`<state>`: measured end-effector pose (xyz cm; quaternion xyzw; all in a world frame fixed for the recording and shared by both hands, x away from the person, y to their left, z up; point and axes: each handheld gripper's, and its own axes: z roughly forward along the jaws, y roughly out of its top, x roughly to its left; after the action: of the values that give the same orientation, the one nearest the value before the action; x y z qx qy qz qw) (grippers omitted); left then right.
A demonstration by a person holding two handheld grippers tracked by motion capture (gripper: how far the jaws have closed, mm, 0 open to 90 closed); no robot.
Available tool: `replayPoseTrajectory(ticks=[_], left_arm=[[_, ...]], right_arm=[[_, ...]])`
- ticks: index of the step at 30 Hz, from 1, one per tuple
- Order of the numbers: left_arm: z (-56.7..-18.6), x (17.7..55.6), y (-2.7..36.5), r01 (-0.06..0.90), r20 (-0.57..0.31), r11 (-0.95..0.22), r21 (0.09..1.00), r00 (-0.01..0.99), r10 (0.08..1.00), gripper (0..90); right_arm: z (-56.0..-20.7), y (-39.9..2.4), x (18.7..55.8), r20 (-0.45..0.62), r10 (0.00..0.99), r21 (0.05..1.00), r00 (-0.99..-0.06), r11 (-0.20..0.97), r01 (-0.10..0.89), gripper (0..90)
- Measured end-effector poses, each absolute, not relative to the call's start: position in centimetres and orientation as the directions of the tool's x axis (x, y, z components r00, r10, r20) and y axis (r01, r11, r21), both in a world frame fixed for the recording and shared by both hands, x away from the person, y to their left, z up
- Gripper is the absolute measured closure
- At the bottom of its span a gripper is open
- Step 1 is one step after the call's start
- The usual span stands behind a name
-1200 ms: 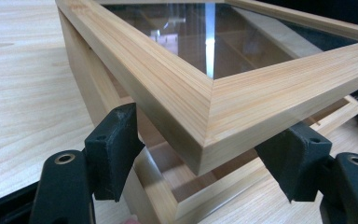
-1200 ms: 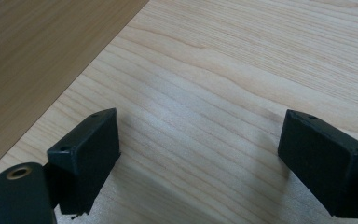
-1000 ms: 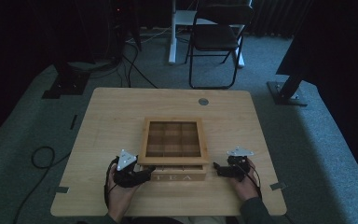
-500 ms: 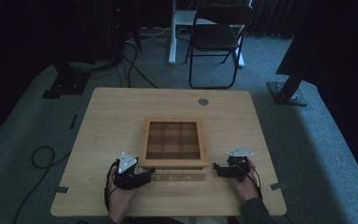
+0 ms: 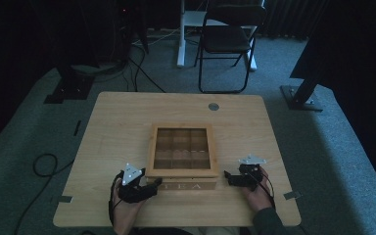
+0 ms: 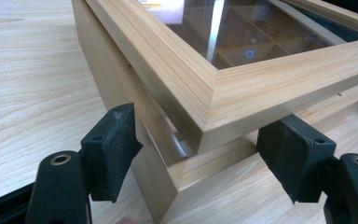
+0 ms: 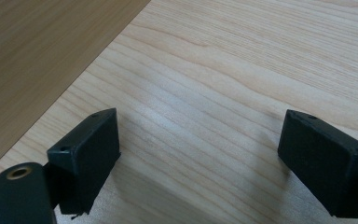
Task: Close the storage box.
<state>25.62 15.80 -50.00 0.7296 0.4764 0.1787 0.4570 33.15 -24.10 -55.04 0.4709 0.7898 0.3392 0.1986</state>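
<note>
From the high view, a wooden tea box [image 5: 182, 152] with a glass-paned lid sits near the middle of the pale counter [image 5: 117, 122], toward the person's edge, its front face lettered TEA. The left tongs [image 5: 152, 185] rest at the box's front left corner, held in the person's left hand [image 5: 125, 208]; the right tongs [image 5: 227, 177] lie just off the box's front right corner, apart from it, gripped by the right hand [image 5: 255, 193]. A small round metal disc [image 5: 213, 106] sits in the counter near its far edge, and a dark folding chair [image 5: 227, 39] stands on the floor beyond.

In the left gripper view, the left tongs [image 6: 200, 154] are spread wide, straddling the near corner of the tea box [image 6: 168, 84]: one jaw lies along one side of the corner, the other along the adjoining side. The lid stands slightly lifted off the base at this corner (a thin gap shows under its frame). Neither jaw is seen pressing the wood. Through the glass, the inner dividers are visible.

In the right gripper view, the right tongs [image 7: 198, 149] are also spread wide, with bare counter [image 7: 242, 70] between the jaws and nothing held; a darker wooden surface [image 7: 37, 51] crosses the upper left corner
</note>
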Motion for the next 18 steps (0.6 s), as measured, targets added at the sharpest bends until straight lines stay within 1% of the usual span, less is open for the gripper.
replayPoseTrajectory(ticks=[6,13,18], left_arm=[[-50.45,25.37,15.68,0.545,-0.171,-0.151,0.825,0.495,0.852,28.1],[-50.77,25.44,15.85,0.559,-0.194,-0.142,0.817,0.498,0.845,27.2],[-50.99,25.36,15.78,0.569,-0.195,-0.148,0.809,0.498,0.845,26.0]], right_arm=[[-55.03,-24.11,33.15,0.005,0.878,0.722,-0.478,0.327,0.609,12.2],[-55.03,-24.10,33.15,0.006,0.879,0.722,-0.477,0.326,0.610,12.2],[-55.03,-24.10,33.15,0.006,0.879,0.723,-0.477,0.326,0.610,12.2]])
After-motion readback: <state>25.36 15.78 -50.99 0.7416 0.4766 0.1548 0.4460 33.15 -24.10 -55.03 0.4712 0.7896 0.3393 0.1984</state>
